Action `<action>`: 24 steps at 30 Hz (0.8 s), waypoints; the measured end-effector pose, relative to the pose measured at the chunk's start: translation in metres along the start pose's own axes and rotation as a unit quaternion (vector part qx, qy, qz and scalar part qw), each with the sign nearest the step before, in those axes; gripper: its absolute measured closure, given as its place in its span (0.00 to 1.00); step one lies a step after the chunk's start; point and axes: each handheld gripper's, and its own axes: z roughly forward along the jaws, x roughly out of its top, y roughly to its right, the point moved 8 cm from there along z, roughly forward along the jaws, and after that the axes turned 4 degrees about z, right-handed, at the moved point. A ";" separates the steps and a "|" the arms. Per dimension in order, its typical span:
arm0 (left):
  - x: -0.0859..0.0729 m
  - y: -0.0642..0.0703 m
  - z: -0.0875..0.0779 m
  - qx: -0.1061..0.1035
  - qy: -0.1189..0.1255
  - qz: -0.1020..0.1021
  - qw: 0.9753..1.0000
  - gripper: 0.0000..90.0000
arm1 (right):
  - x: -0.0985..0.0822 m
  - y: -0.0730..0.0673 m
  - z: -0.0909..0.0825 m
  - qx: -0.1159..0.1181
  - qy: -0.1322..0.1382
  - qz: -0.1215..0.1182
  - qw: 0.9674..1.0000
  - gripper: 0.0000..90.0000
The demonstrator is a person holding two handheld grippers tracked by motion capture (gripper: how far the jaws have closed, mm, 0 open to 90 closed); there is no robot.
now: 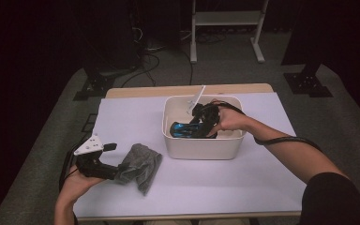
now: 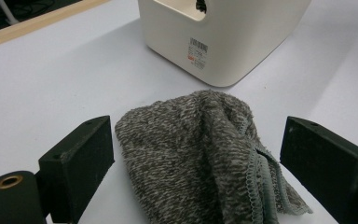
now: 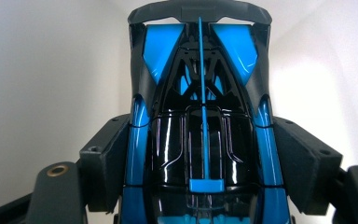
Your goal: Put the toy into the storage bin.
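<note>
Inside the white bin (image 1: 201, 145), the right gripper (image 1: 201, 123) jaws clamp the blue toy car (image 3: 200, 140), seemingly to set it down; beside the bin, the left gripper (image 1: 104, 165) jaws stand wide around the grey cloth (image 2: 200, 154).

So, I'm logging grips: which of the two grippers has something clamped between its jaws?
The right gripper, inside the white bin, clamps the blue toy car; the left gripper merely straddles the grey cloth.

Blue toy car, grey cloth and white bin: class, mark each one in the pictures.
blue toy car (image 3: 200, 140), right gripper view, its glossy roof.
grey cloth (image 2: 191, 149), left gripper view, its fuzzy middle.
white bin (image 1: 201, 147), high view, its near wall.
</note>
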 end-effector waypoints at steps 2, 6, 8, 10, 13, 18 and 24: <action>0.000 0.000 0.000 0.000 0.003 -0.002 1.000 0.10 | 0.000 0.001 0.002 0.002 -0.005 0.002 1.000 0.28; 0.000 -0.001 -0.001 0.001 0.004 -0.003 1.000 0.10 | 0.000 0.001 0.008 0.007 -0.017 0.001 1.000 0.28; 0.000 -0.001 -0.002 0.001 0.006 -0.004 1.000 0.10 | 0.000 0.001 0.012 0.010 -0.023 0.000 1.000 0.28; 0.000 -0.002 -0.003 0.002 0.007 -0.004 1.000 0.10 | -0.001 0.001 0.015 0.008 -0.028 -0.001 1.000 0.28; 0.001 -0.002 -0.004 0.001 0.010 -0.004 1.000 0.10 | -0.001 0.002 0.014 0.008 -0.030 0.001 1.000 0.28; 0.001 -0.002 -0.003 0.001 0.009 -0.004 1.000 0.10 | -0.003 0.002 0.017 0.003 -0.041 -0.002 0.999 0.28; 0.001 -0.001 -0.002 0.001 0.008 -0.004 1.000 0.10 | -0.006 0.000 0.020 0.005 -0.055 -0.001 0.998 0.28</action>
